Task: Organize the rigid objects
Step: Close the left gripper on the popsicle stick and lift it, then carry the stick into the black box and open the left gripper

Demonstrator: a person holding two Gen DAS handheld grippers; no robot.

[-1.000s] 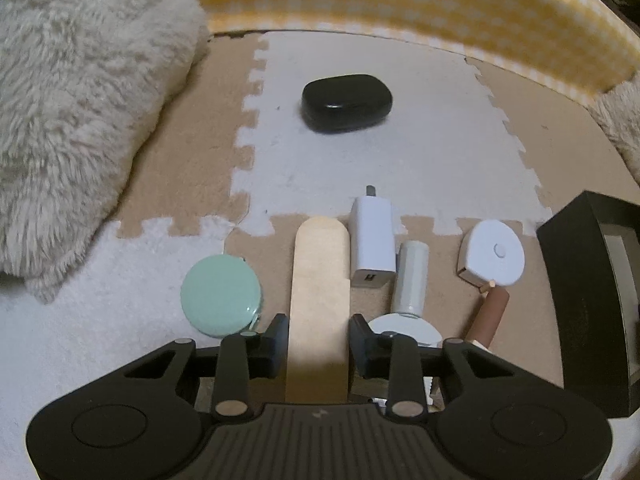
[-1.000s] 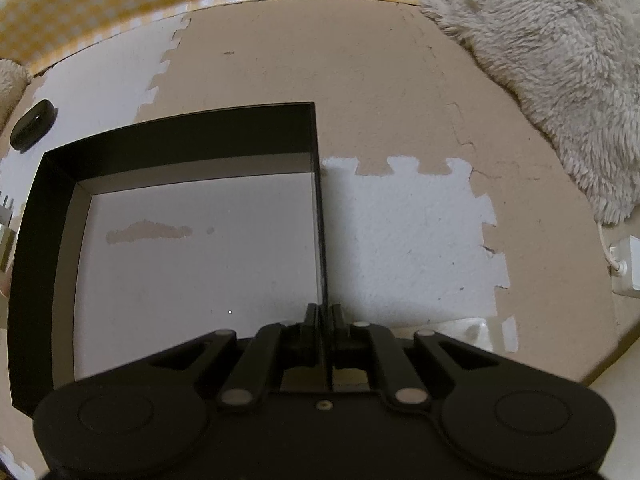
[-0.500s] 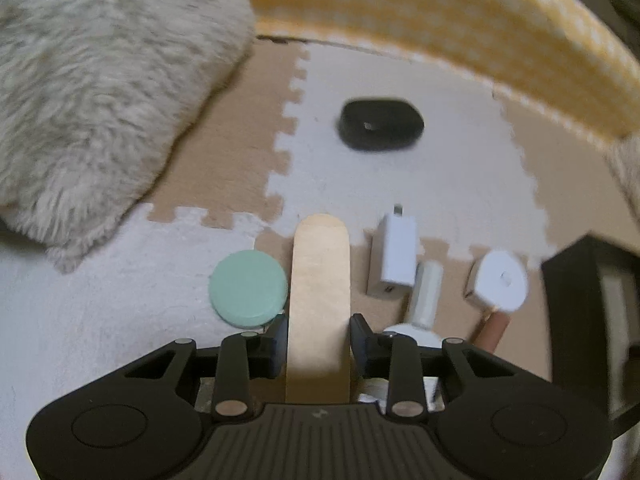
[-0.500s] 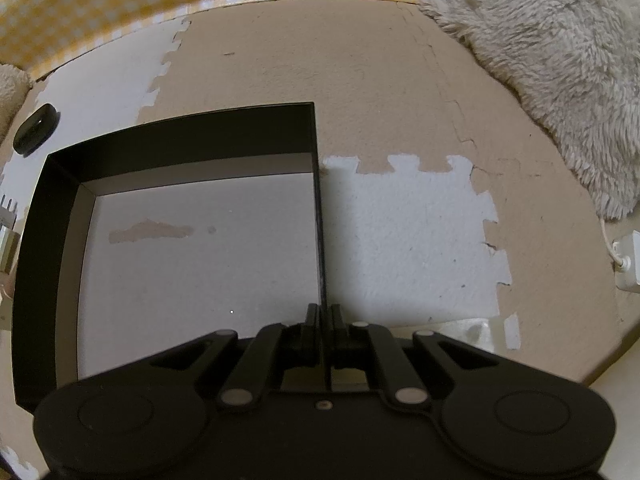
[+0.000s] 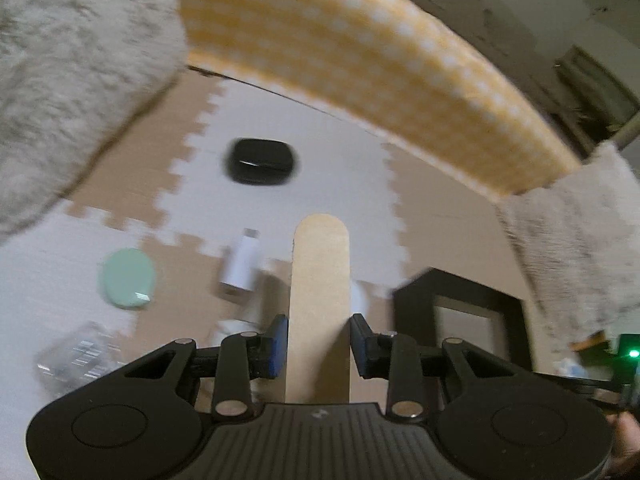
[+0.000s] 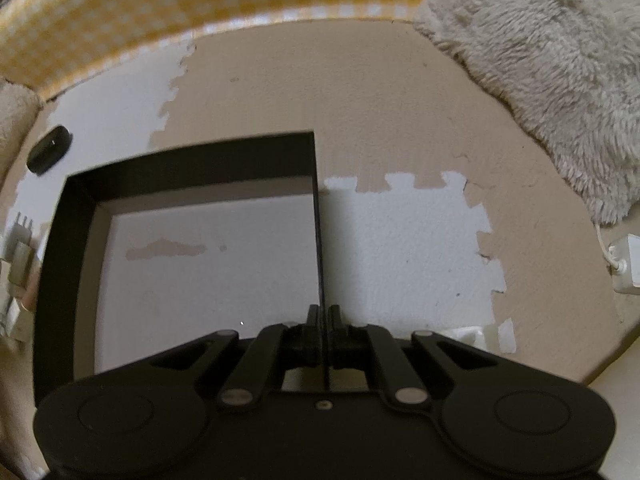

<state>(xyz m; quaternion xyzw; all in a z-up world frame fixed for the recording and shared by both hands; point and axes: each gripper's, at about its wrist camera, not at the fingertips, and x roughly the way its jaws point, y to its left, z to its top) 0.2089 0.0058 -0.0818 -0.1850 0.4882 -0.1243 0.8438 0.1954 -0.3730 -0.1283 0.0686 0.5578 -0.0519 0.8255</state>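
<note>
Left wrist | wooden stick [image 5: 320, 280] clamped between fingers [image 5: 277, 346] (pointing forward) — box [image 5: 460, 312] right

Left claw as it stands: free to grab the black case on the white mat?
Probably not yet. The left claw is shut on the wooden stick, so it has no free grip. The path itself looks open: the black case sits alone on the white mat, nothing beside it.

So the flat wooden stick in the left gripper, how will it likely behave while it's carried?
The wooden stick juts straight out of the left gripper without sagging, so it is probably stiff. It looks thin and flat, so likely light and unlikely to roll. Held only near one end, it might pivot if bumped on the black box.
</note>
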